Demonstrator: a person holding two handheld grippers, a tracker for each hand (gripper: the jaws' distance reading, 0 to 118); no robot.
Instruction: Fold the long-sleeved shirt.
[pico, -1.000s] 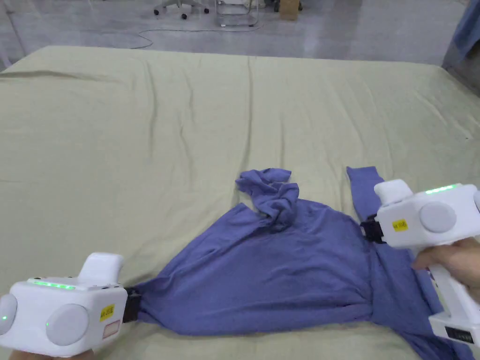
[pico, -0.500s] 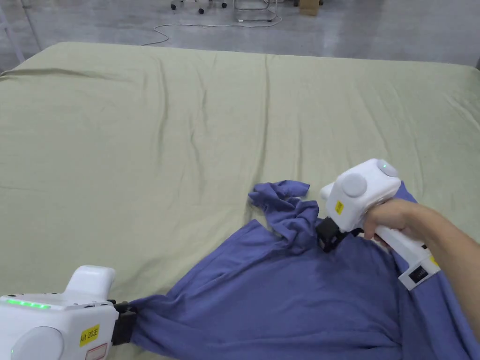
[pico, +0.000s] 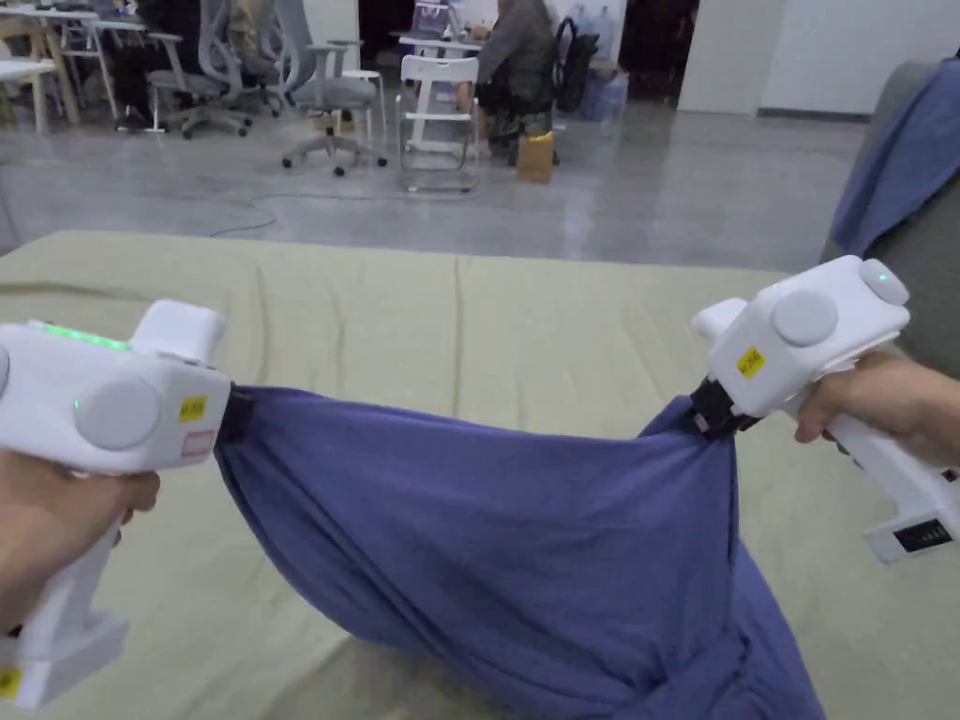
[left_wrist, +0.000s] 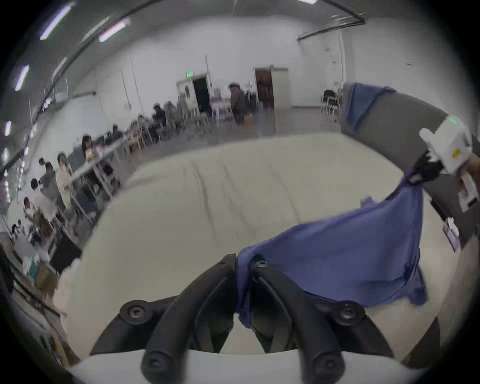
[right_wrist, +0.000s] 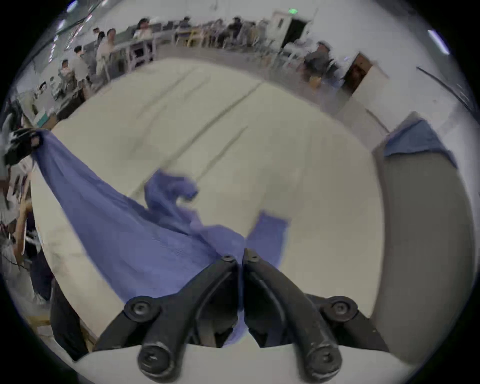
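The blue long-sleeved shirt (pico: 525, 562) hangs in the air between the two grippers, stretched along its top edge from 9 o'clock to 3 o'clock in the head view, its body sagging in a wide belly toward 6 o'clock. Its lower folds reach the pale green bed (pico: 469, 319) at about 5 o'clock. In the right gripper view a sleeve (right_wrist: 168, 189) curls up in a blurred twist near the centre, and a second flap of cloth (right_wrist: 267, 239) hangs just beyond the jaw tips.

The left gripper (left_wrist: 242, 262) has its jaws closed nearly together on a bunched edge of the shirt; cloth is pinched between both tips and a short tail hangs below them. The right gripper (right_wrist: 240, 257) has its jaws pressed almost tip to tip, with a thin fold of the shirt caught in the slit. In the head view each white gripper body is held by a hand, the left hand (pico: 47, 534) at 8 o'clock and the right hand (pico: 881, 403) at 3 o'clock.

Beyond the bed, at 12 o'clock, lies a grey floor (pico: 656, 206) with office chairs (pico: 328, 94) and seated people (pico: 511, 47). Another blue cloth (pico: 900, 159) is draped over a grey panel at 2 o'clock.
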